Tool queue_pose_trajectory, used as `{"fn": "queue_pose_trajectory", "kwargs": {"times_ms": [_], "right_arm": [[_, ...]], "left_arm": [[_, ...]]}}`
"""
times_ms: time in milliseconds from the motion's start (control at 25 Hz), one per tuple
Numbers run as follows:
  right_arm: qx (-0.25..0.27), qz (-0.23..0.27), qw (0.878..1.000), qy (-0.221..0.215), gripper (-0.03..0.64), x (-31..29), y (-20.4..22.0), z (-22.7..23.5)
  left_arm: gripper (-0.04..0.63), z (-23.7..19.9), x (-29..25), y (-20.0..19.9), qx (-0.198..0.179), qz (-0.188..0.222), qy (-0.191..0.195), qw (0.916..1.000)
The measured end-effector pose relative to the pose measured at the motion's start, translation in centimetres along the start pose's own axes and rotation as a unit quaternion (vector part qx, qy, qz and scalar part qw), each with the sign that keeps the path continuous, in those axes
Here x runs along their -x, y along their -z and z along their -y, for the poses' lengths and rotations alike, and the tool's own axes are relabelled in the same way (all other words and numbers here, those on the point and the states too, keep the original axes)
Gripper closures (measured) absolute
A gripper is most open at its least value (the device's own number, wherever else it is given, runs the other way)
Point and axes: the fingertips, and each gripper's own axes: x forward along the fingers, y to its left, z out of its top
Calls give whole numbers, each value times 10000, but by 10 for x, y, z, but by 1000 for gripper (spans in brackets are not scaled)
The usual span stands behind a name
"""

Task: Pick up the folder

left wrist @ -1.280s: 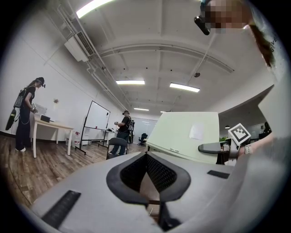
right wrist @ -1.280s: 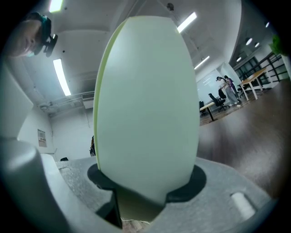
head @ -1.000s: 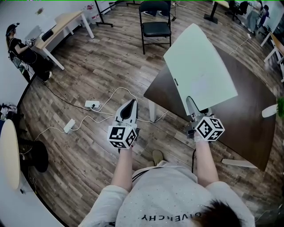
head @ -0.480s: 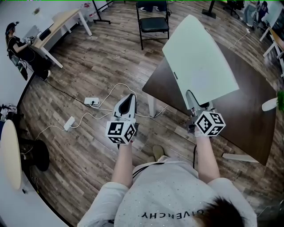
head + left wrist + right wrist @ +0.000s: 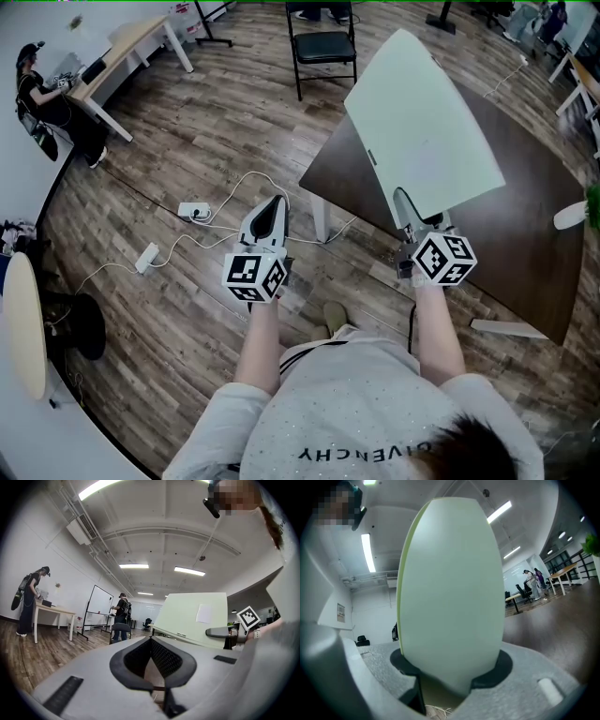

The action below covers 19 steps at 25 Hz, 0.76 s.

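Note:
The folder (image 5: 422, 131) is a large pale green sheet with a small white label. It is held tilted up above the dark brown table (image 5: 525, 234). My right gripper (image 5: 405, 208) is shut on its near edge, and in the right gripper view the folder (image 5: 450, 592) fills the space between the jaws of the right gripper (image 5: 450, 679). My left gripper (image 5: 273, 208) hangs over the wooden floor, left of the table, with its jaws together and nothing in them. In the left gripper view the left gripper (image 5: 151, 639) points level, and the folder (image 5: 197, 618) shows to its right.
A black folding chair (image 5: 323, 47) stands beyond the table's far corner. Power strips (image 5: 195, 213) and white cables lie on the floor ahead of the left gripper. A desk (image 5: 131, 47) with a person (image 5: 42, 94) stands far left. A round white table edge (image 5: 23, 323) shows at left.

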Motion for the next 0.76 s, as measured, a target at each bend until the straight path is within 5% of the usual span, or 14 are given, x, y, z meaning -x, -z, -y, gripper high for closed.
{"fn": "queue_pose_trajectory", "kwargs": {"times_ms": [760], "right_arm": [[-72,23,9999,75,353,13,9,4]], "left_arm": [[597,4,6,6,-21,-44,19,10000]]}}
